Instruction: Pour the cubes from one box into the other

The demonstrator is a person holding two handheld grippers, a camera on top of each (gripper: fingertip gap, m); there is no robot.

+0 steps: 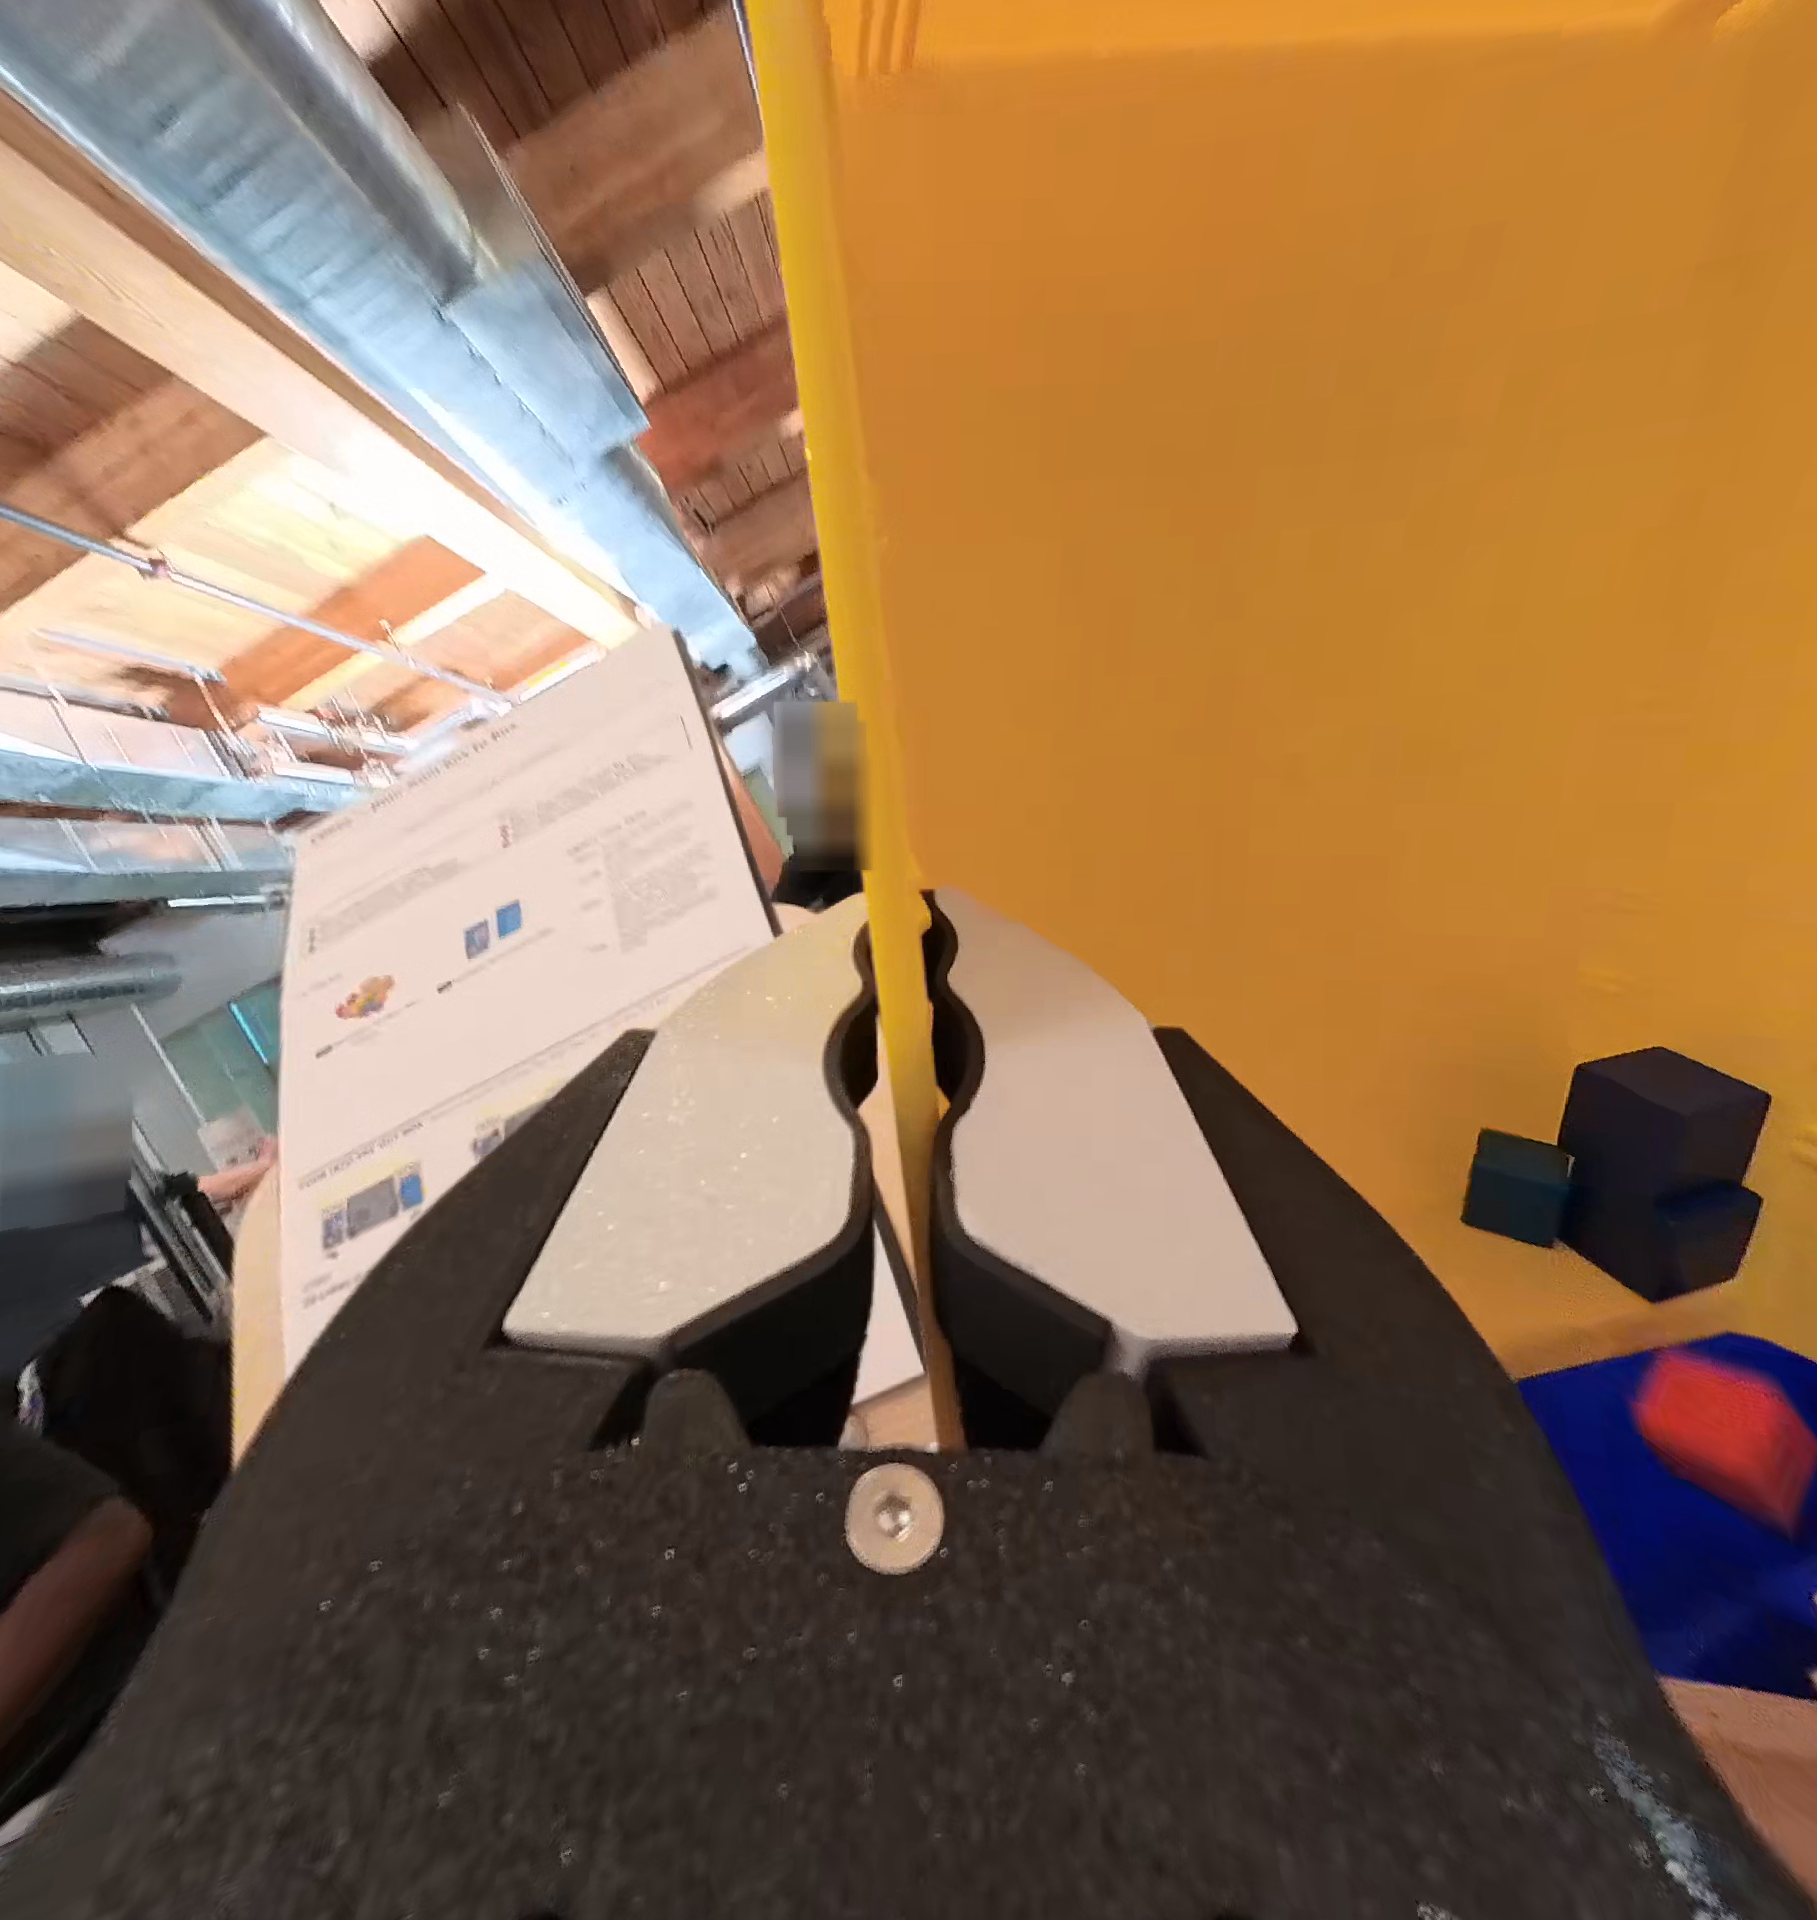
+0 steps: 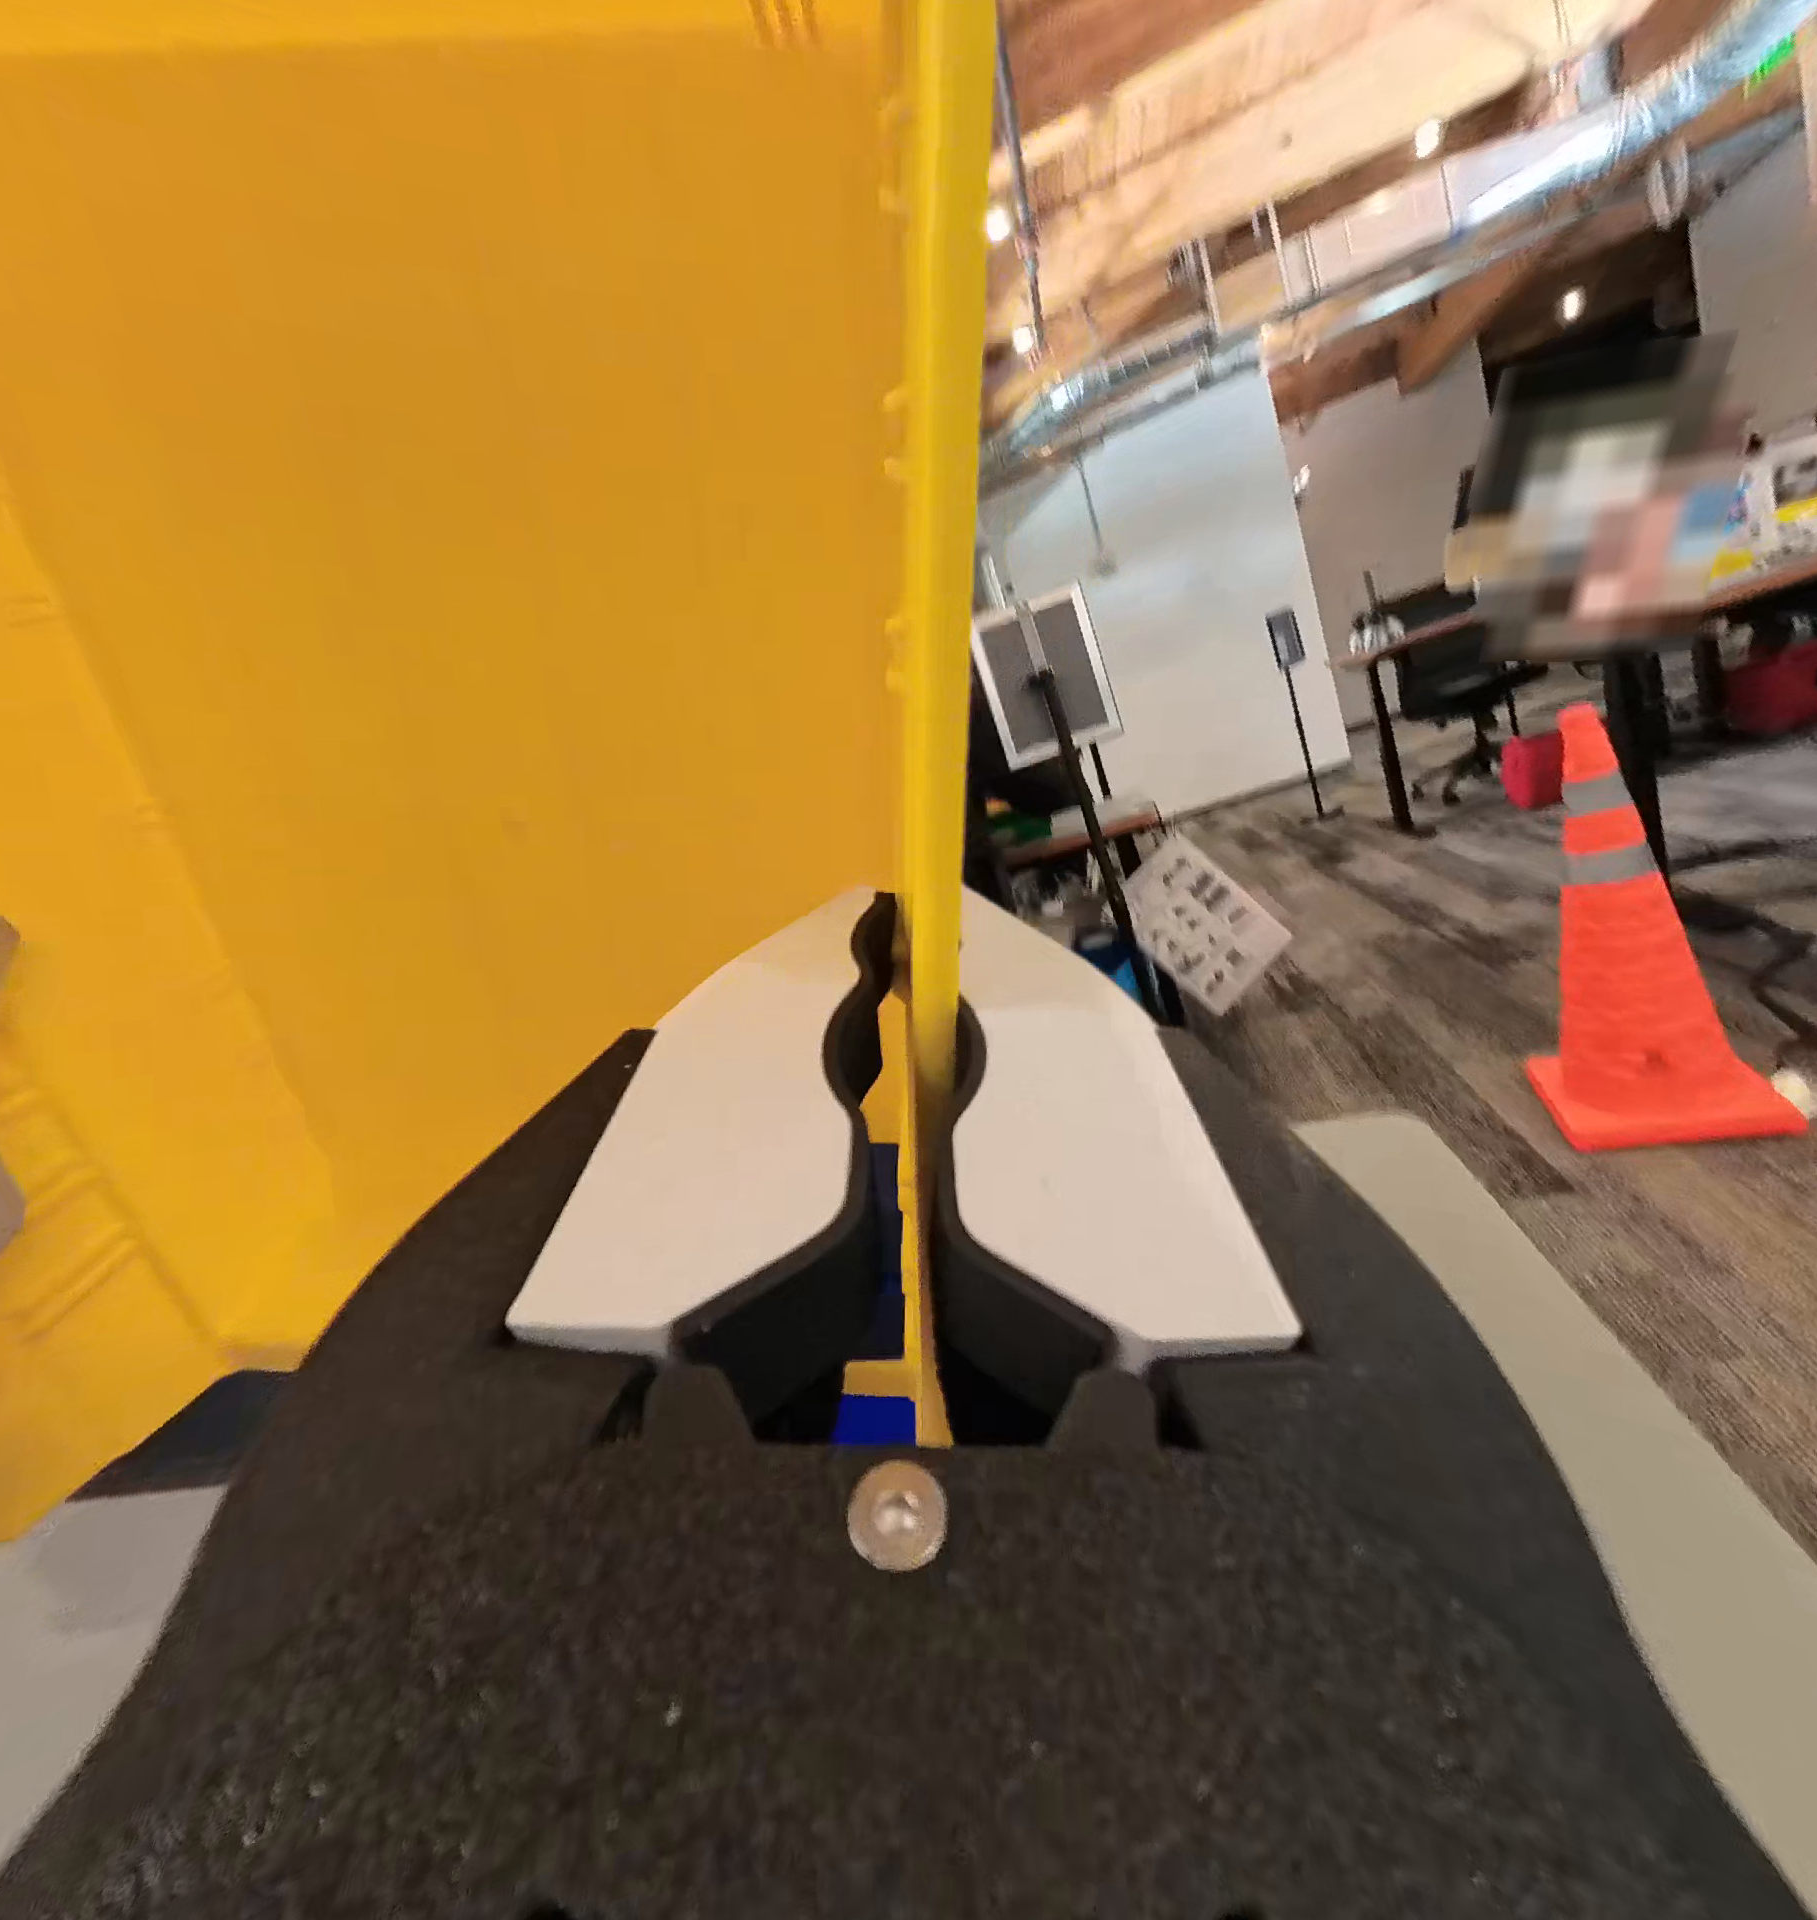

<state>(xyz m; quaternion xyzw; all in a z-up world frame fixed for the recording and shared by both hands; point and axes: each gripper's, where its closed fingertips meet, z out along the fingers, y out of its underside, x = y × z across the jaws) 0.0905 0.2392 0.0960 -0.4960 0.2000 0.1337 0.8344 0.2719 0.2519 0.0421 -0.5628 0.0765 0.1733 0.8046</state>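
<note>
Left tool [image 1: 902,935] pinching one wall of the tilted yellow box [image 1: 1351,582]; right tool [image 2: 919,935] pinching the opposite wall. Dark cubes [image 1: 1652,1174] bunched inside against the box's lower wall. Blue box [image 1: 1714,1538] just below, red cube [image 1: 1725,1439] blurred above it.

Exposed timber ceiling [image 1: 135,436] carrying silver metal ducts [image 1: 384,270]; right, an orange traffic cone [image 2: 1631,935] on grey patterned carpet [image 2: 1403,935], wooden desks [image 2: 1714,608] beyond.
</note>
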